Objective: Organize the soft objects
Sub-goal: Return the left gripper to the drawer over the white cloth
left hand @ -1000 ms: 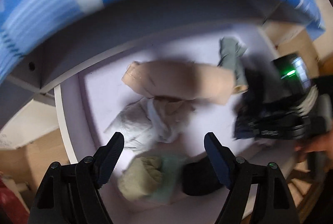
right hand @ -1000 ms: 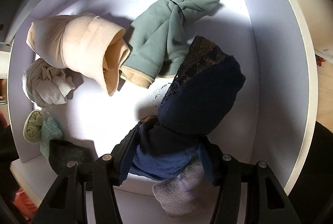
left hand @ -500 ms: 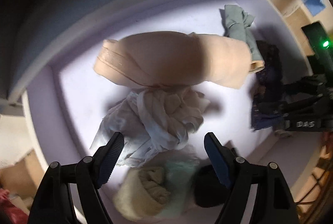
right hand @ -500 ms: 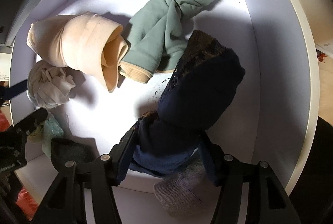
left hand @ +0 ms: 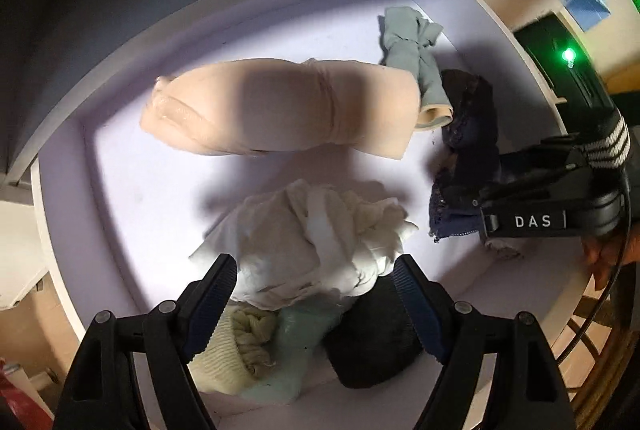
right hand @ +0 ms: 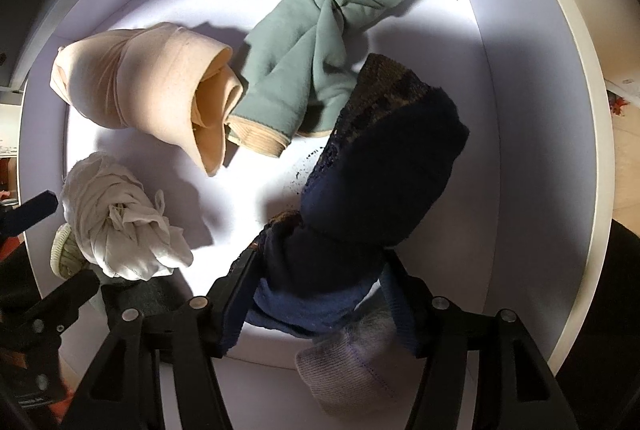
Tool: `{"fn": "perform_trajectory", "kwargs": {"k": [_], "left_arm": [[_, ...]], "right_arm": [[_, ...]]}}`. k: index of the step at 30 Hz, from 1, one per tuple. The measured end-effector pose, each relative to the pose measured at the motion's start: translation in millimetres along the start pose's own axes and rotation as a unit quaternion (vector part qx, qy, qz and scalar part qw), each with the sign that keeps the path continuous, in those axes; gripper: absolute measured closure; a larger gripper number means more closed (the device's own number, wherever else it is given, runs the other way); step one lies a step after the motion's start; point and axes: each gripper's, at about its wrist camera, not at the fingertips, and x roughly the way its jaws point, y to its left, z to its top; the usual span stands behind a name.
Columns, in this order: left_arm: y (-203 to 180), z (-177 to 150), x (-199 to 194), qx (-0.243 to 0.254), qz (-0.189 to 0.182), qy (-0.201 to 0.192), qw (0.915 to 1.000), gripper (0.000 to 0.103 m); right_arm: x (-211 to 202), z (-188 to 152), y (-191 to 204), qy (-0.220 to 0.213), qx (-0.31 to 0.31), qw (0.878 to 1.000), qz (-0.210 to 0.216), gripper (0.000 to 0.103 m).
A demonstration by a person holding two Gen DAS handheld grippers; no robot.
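Note:
Inside a white drawer (right hand: 540,110) lie rolled soft items. My left gripper (left hand: 316,294) is open, its jaws on either side of a white crumpled cloth bundle (left hand: 316,242), which also shows in the right wrist view (right hand: 120,230). Behind it lies a beige roll (left hand: 280,106) (right hand: 148,98) and a sage green knotted roll (left hand: 412,42) (right hand: 320,42). My right gripper (right hand: 320,294) has its jaws around the near end of a navy blue bundle (right hand: 376,190), seen also in the left wrist view (left hand: 468,134); the cloth fills the gap.
At the drawer's front sit a pale yellow-green sock roll (left hand: 236,346), a mint item (left hand: 296,342), a black roll (left hand: 372,346) and a grey sock (right hand: 352,366). The drawer's walls close in on the back and sides. The right gripper's body (left hand: 552,206) stands at the right.
My left gripper has moved forward into the drawer and down over the white bundle. My right gripper stays on the navy bundle, barely shifted.

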Motion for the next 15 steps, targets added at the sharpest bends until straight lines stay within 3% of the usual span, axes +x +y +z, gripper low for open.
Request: {"fn": "perform_trajectory", "kwargs": {"k": [3,7,9,12,15], "left_arm": [[1.2,-0.8,5.6,-0.019,-0.037,0.009,0.9991,0.021],[4.0,2.7,18.0,-0.018,0.020,0.016,0.9995,0.021],[11.6,3.8,26.0,-0.031,0.034,0.021,0.9987,0.016],[25.0,5.8,23.0,-0.057,0.074,0.004,0.9956,0.013],[41.8,4.7,13.4,-0.109,0.058,-0.013,0.9922,0.014]], "right_arm": [[1.2,-0.4,0.0,0.001,0.000,1.000,0.000,0.038],[2.0,-0.8,0.5,0.000,-0.002,1.000,0.000,0.038],[1.3,-1.5,1.8,0.000,-0.002,1.000,0.000,0.038],[1.6,-2.3,2.2,0.000,-0.002,1.000,-0.001,0.038],[2.1,-2.3,2.5,0.001,-0.001,1.000,0.000,0.036]]}}
